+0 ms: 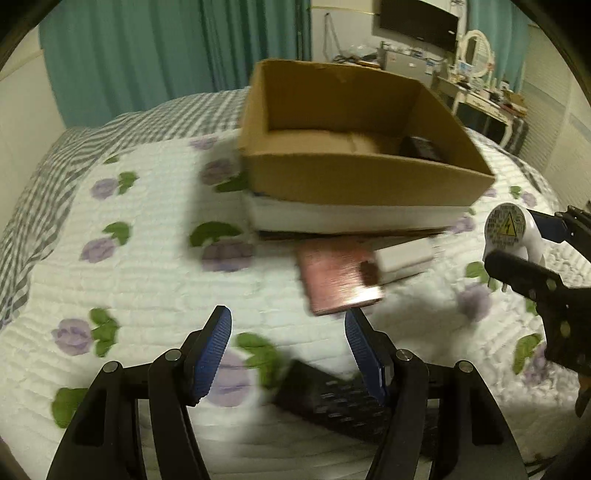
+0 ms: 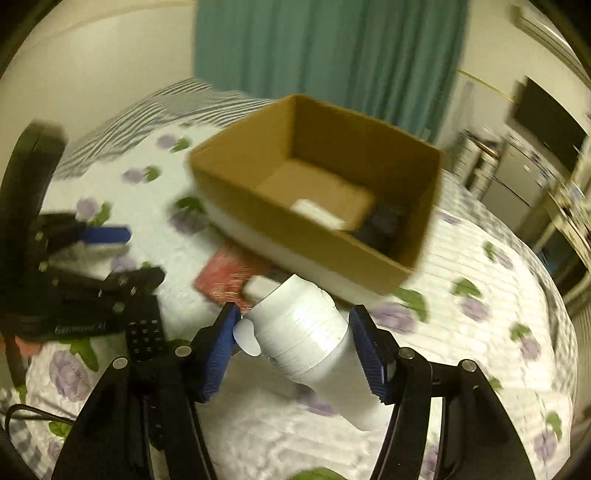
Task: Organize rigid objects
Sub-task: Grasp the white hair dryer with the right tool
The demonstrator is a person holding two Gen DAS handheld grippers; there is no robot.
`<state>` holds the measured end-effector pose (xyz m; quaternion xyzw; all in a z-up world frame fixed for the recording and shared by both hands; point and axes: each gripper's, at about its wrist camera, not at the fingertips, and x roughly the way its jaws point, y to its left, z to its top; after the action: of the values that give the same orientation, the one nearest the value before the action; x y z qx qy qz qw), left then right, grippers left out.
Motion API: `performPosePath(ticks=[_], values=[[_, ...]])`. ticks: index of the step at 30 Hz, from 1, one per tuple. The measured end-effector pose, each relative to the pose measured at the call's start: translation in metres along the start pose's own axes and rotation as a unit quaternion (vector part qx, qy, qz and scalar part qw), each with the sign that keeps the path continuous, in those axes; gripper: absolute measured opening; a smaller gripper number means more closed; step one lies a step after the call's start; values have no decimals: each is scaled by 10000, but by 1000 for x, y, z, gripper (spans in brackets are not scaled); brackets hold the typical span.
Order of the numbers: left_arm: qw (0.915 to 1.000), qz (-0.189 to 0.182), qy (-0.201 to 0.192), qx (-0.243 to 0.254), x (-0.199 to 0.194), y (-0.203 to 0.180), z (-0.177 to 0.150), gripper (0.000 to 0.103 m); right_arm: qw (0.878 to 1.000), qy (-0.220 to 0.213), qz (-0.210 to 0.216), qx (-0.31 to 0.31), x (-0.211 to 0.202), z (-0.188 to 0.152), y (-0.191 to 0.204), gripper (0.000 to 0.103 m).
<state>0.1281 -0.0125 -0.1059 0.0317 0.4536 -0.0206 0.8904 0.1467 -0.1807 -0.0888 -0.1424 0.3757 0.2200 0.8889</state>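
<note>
My right gripper [image 2: 291,321] is shut on a white plug-in device [image 2: 306,339], held off the bed; in the left wrist view the device [image 1: 511,229] shows a round yellow warning label. My left gripper [image 1: 286,321] is open with nothing between its pads, hovering over a black remote [image 1: 343,402] on the quilt. Beyond it lie a pink flat slab [image 1: 338,277] and a white charger block [image 1: 402,258] resting partly on it. Behind them stands an open cardboard box [image 1: 354,177] with a dark item [image 1: 421,147] and a white block [image 2: 317,214] inside.
The box sits on a white slab [image 1: 332,216] on a bed with a floral quilt [image 1: 129,258]. Teal curtains [image 1: 147,55] hang behind. A dresser with a mirror [image 1: 476,48] and a wall TV [image 1: 417,22] are at the far right. A black cable [image 2: 33,413] runs at the lower left.
</note>
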Motion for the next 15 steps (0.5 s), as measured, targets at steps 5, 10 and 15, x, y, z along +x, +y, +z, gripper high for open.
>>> performPosePath(ticks=[5, 10, 15], values=[[9990, -443, -16, 84, 11, -37, 15, 67, 9979, 34, -248, 602, -9, -13, -39, 61], [9981, -568, 22, 250, 36, -65, 30, 67, 9957, 53, -264, 889, -6, -17, -60, 61], [9961, -813, 303, -139, 63, -64, 39, 67, 9954, 94, -201, 933, 0, -19, -62, 61]])
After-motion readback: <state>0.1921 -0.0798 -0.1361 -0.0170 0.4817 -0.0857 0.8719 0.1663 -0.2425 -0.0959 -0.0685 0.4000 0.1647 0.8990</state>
